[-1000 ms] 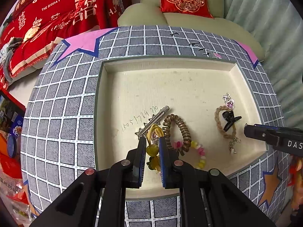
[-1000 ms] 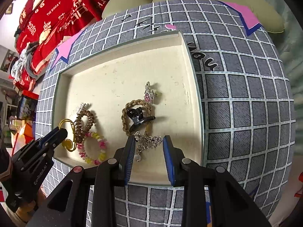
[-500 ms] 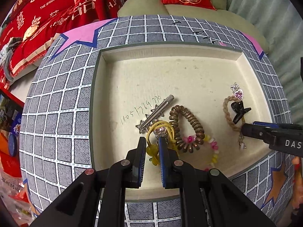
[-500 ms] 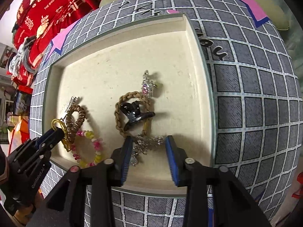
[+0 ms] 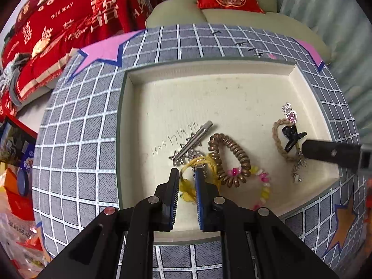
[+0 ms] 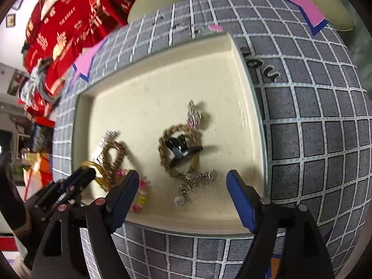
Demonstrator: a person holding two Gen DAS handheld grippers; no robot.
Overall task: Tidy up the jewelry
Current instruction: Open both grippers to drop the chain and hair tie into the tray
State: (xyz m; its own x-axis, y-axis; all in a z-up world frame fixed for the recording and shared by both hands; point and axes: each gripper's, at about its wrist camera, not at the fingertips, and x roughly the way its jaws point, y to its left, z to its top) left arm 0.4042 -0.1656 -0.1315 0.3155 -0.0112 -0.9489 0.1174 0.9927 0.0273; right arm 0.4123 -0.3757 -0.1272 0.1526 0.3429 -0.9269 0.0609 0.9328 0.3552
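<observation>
jaws of left gripper (image 5: 187, 174) clamped on yellow elastic hair tie (image 5: 197, 162), low in cream recessed tray (image 5: 209, 74) near its front wall. jaws of right gripper (image 6: 182, 181) spread wide, just been opening, pads clear of silver chain bracelet (image 6: 195, 177) lying between them on tray floor. just beyond bracelet: braided tan hair loop (image 6: 179, 148) with black claw clip (image 6: 180, 147). beside yellow tie: bronze spiral coil hair tie (image 5: 229, 158), silver star barrette (image 5: 193, 143), pastel bead bracelet (image 5: 260, 181).
</observation>
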